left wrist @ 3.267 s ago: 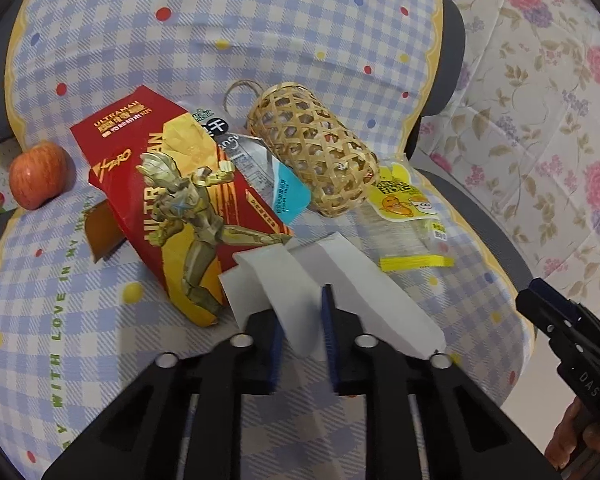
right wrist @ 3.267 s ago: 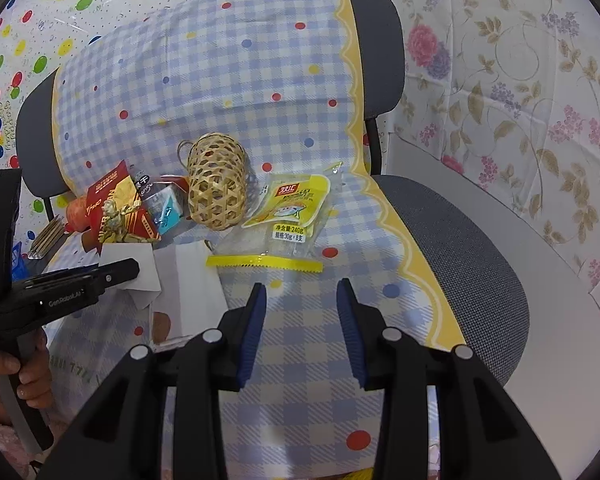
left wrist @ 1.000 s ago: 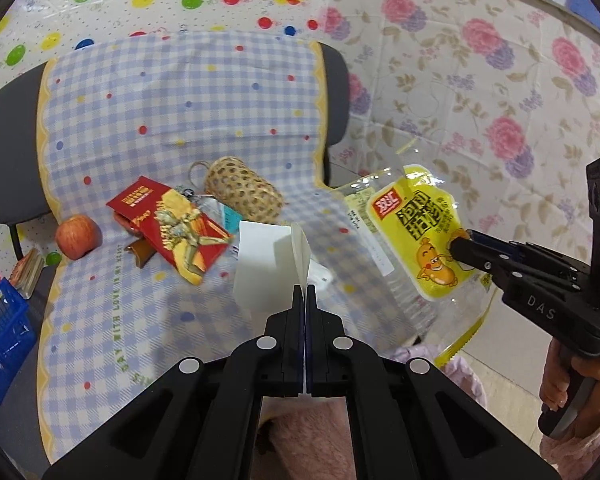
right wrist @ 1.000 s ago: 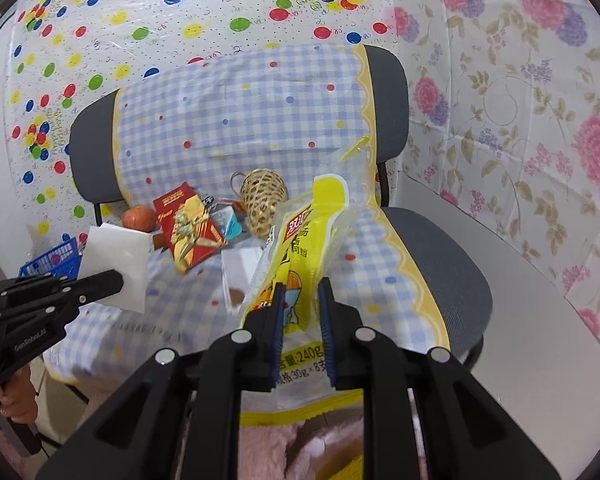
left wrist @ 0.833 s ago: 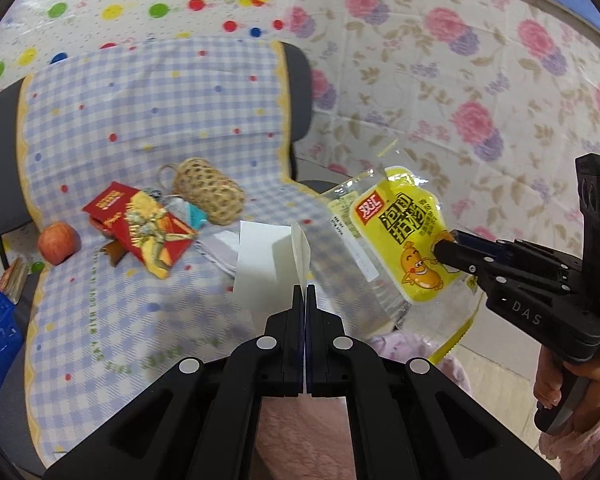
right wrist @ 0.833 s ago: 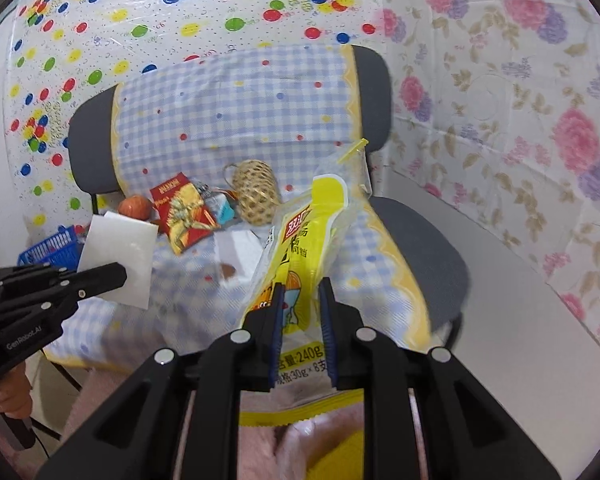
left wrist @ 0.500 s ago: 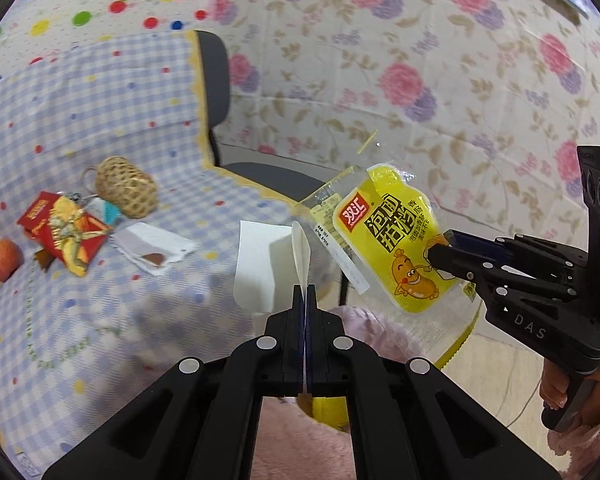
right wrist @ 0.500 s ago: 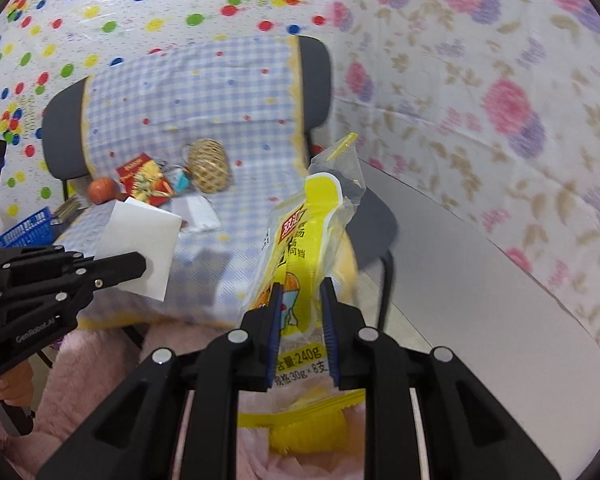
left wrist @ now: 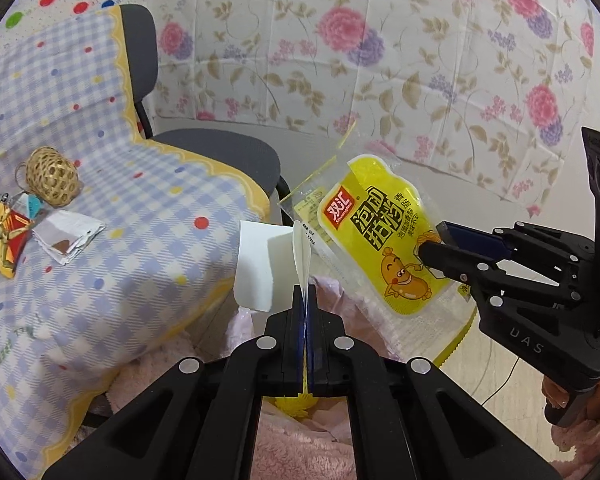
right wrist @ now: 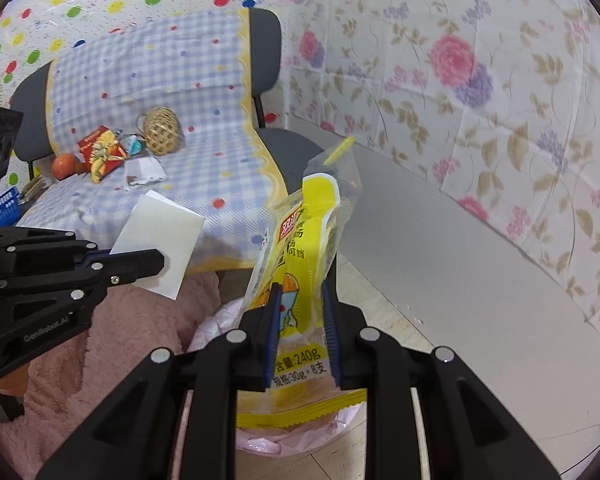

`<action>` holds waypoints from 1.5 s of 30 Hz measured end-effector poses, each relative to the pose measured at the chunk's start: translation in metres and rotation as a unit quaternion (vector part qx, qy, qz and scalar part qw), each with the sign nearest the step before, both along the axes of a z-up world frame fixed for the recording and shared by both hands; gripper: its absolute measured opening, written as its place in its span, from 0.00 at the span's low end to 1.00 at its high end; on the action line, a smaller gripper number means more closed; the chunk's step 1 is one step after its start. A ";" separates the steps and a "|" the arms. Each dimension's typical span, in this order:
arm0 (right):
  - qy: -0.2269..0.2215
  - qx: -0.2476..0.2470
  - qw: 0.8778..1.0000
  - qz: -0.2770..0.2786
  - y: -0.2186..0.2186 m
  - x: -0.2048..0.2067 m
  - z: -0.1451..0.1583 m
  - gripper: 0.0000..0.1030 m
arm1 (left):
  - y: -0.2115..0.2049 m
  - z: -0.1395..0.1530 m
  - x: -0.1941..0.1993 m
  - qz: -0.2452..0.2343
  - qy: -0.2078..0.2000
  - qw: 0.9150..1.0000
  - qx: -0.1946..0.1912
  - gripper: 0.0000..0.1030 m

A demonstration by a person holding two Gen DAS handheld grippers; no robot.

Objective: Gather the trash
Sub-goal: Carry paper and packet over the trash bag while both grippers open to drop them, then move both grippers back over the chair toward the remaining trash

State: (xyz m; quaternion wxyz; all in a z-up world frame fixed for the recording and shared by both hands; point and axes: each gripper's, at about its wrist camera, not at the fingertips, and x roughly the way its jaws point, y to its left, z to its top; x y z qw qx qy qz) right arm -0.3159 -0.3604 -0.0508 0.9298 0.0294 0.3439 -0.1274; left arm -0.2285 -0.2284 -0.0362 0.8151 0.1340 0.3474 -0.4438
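Observation:
My left gripper (left wrist: 305, 292) is shut on a folded white paper (left wrist: 260, 264), which also shows in the right wrist view (right wrist: 160, 240). My right gripper (right wrist: 300, 320) is shut on a yellow sausage wrapper (right wrist: 300, 248), seen from the left wrist (left wrist: 380, 240). Both are held off the chair's right edge, above a bin lined with a pink bag (right wrist: 292, 436). A second crumpled paper with a brown stain (left wrist: 66, 234) lies on the checked chair cover (left wrist: 140, 220).
On the chair lie a red Ultraman packet (right wrist: 100, 152), a bamboo basket (right wrist: 162, 130) and an apple (right wrist: 62, 166). A blue basket (right wrist: 6, 204) stands at the far left. Pink fluffy fabric (right wrist: 100, 360) is below. A floral wall (right wrist: 460, 100) is on the right.
Both grippers closed on their items, lifted them off the chair and swung right, away from the seat, to above the pink-lined bin.

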 end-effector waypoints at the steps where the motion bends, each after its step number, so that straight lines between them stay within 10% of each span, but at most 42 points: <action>1: 0.004 0.000 1.000 -0.001 -0.002 0.003 -0.004 0.20 | -0.004 -0.003 0.002 -0.002 0.001 1.000 0.005 0.01; 6: 0.023 0.017 1.000 0.003 -0.010 0.017 -0.026 0.27 | -0.014 -0.012 0.010 0.004 0.005 1.000 0.024 0.04; 11: 0.036 0.025 0.999 0.005 -0.015 0.028 -0.039 0.36 | -0.016 -0.018 0.019 0.019 0.008 0.999 0.035 0.50; 14: 0.037 0.027 0.999 0.001 -0.018 0.029 -0.041 0.39 | -0.014 -0.019 0.025 0.028 0.010 0.999 0.034 0.57; 34: -0.046 0.058 0.995 0.059 0.017 0.032 0.039 0.40 | 0.095 0.035 0.040 0.168 -0.034 0.985 -0.003 0.61; 45: -0.038 0.051 0.987 0.145 0.071 0.087 0.051 0.60 | 0.171 0.059 0.071 0.272 -0.060 0.960 -0.001 0.65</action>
